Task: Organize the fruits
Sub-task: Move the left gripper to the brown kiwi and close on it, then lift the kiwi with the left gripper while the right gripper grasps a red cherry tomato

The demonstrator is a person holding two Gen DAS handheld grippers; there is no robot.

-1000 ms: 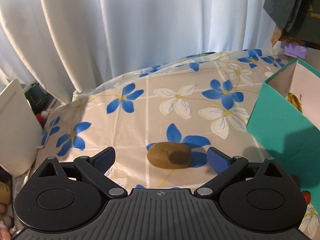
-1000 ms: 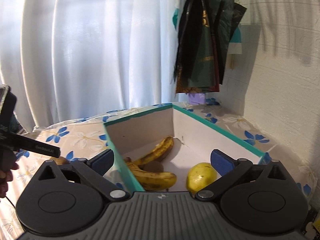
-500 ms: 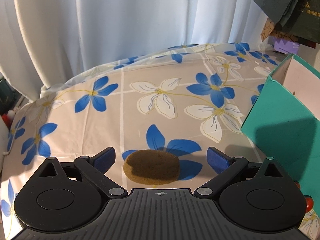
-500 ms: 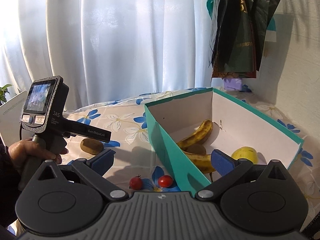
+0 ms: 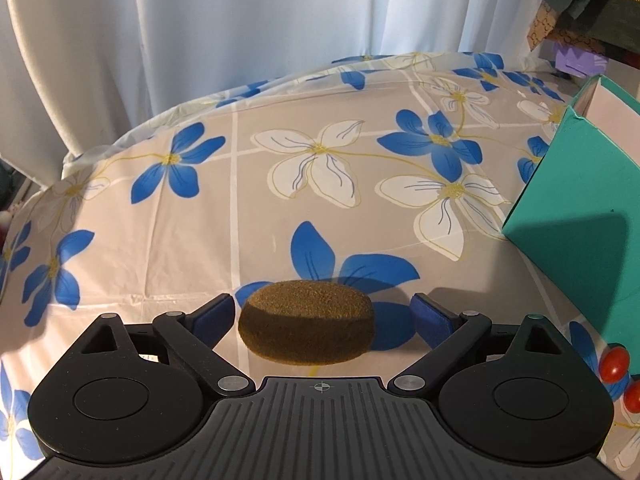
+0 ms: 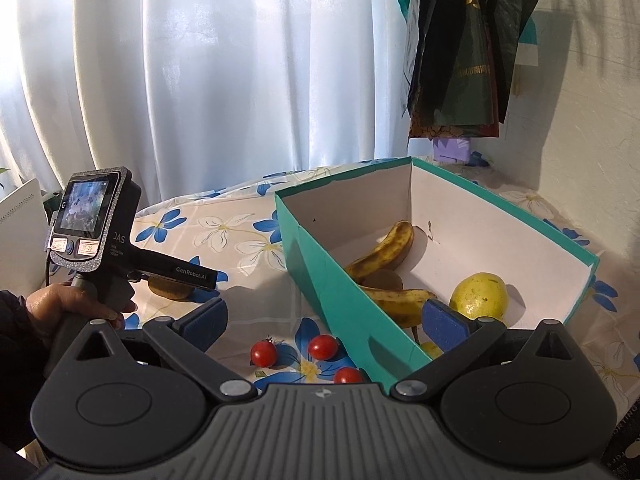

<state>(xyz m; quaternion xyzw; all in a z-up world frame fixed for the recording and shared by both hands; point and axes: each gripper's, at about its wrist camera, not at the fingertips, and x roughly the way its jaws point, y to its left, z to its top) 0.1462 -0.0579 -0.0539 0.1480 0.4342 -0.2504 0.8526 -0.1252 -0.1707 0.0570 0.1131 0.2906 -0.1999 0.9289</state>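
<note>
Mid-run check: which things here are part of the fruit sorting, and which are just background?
Job: kiwi between the open left gripper; cherry tomatoes; teal box with bananas, yellow fruit; right gripper.

Background: curtain, hanging bags, purple box.

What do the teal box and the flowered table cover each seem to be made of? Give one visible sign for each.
Teal box: probably cardboard, matte teal outside and plain white inside; its thin flat walls meet at sharp folded corners.
Flowered table cover: probably plastic or vinyl sheet, smooth with a faint sheen; it lies in soft wrinkles and looks slightly translucent at the far edge.
</note>
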